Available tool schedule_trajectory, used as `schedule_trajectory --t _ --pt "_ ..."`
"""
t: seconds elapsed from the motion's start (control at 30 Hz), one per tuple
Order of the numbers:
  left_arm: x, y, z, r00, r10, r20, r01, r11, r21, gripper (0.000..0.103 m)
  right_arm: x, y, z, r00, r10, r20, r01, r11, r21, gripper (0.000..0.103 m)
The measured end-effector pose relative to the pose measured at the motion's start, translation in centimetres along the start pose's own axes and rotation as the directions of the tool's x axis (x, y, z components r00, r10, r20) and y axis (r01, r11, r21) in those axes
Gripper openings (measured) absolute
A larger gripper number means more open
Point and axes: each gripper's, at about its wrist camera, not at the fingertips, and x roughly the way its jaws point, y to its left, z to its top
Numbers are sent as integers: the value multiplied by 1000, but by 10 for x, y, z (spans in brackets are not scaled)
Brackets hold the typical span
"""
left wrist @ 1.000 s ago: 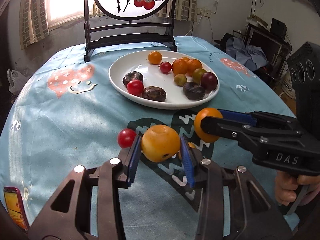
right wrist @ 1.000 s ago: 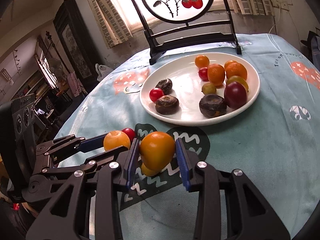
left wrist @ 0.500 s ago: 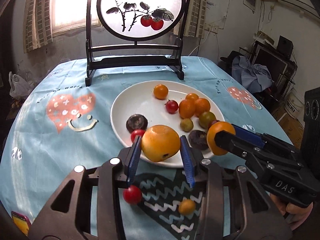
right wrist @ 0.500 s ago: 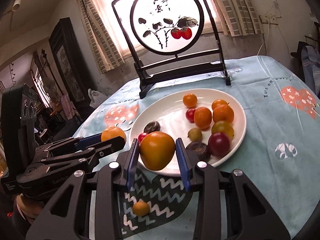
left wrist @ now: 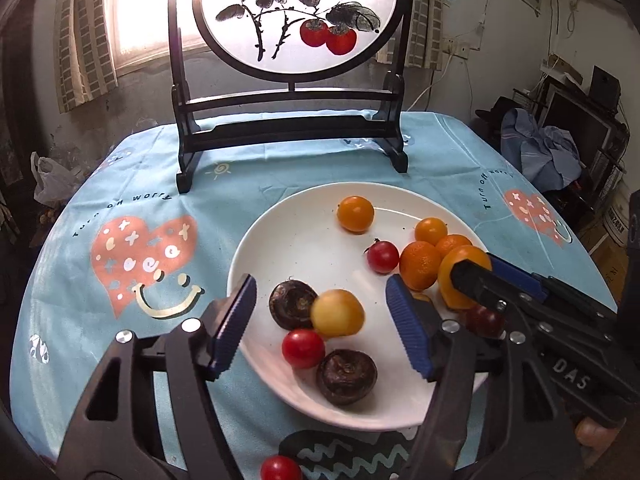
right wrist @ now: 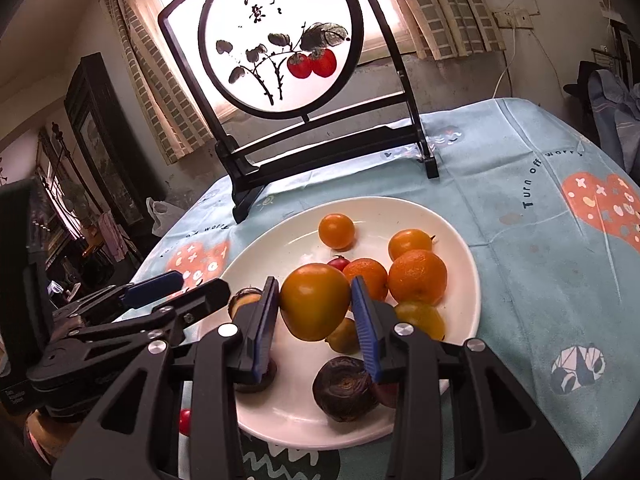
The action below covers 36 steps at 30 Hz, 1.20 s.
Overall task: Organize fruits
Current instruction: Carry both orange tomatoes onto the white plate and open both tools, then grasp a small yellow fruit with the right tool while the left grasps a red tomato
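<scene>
Left claw (left wrist: pixel 320 328) has just been opening, its blue pads well clear of the blurry yellow-orange round fruit (left wrist: pixel 337 313), which sits low-centre over the white round plate (left wrist: pixel 256 240), so it's a drop. Further right, the right claw (right wrist: pixel 316 312) is clamped on a smooth orange persimmon-like fruit (right wrist: pixel 314 300), hanging over the plate, probably next in.

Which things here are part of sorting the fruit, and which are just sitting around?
Part of the job:
- white plate with fruit on it
- yellow-orange fruit dropping between the open left hand-held gripper pads
- orange fruit clamped in the right hand-held gripper
- red cherry tomato off the plate, on the tablecloth

Just lying about:
- round painted screen on its stand
- white plastic bag
- blue clothes
</scene>
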Motion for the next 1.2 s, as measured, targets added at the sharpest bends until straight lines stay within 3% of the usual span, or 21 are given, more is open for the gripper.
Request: schedule_trajectory --t 0.13,0.3,0.6,0.7,0.87,1.2 --pt "-15 11 -8 1000 29 9 -28 999 -20 79 9 -2 -1 999 -34 -25 35 999 24 43" --pt "-40 31 -25 998 52 20 -51 997 -60 85 -12 9 -12 1000 -9 -15 9 1000 0 43" --pt "-56 73 -85 994 110 -15 -111 971 -212 89 -45 61 -75 997 3 -77 -16 986 -164 43" --pt "-52 77 -96 986 154 -60 -163 964 -209 89 -43 74 -95 990 -20 -137 -11 975 -220 43" --pt "-64 74 -104 973 230 -33 -233 958 -166 94 -42 83 -110 981 -79 -177 25 957 -291 43" --pt "-59 73 -108 967 245 -69 -253 957 -145 95 -26 92 -128 958 -107 -267 0 929 -371 43"
